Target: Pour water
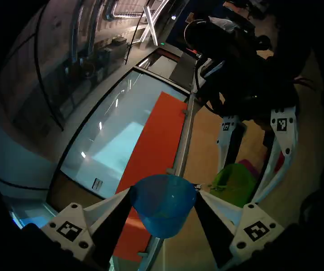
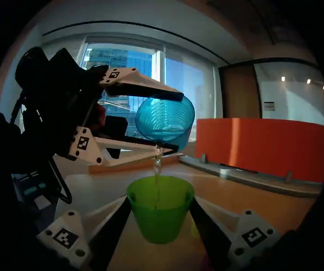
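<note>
Tall windows (image 2: 126,67), an orange partition (image 2: 266,144) and a pale wooden table (image 2: 261,198) make up this bright office room. My left gripper (image 1: 164,194) is clamped on the blue cup (image 1: 164,205), a finger pressed to each side, and holds it tipped over. My right gripper (image 2: 159,201) grips the green cup (image 2: 159,217) the same way, upright and just below. A thin stream of water (image 2: 157,165) falls from the blue rim into the green mouth.

The risk, I judge, lies in the aim. The stream lands near the middle, but if I tilt too fast or either hand drifts, water would miss the rim and wet the table. The green cup may also slip between my fingers as it grows heavier.

The right gripper view gives me the stream and the gap between the cups. The left gripper view gives instead the green cup from the far side, between my right fingers, and how steeply I am tilted against the room
</note>
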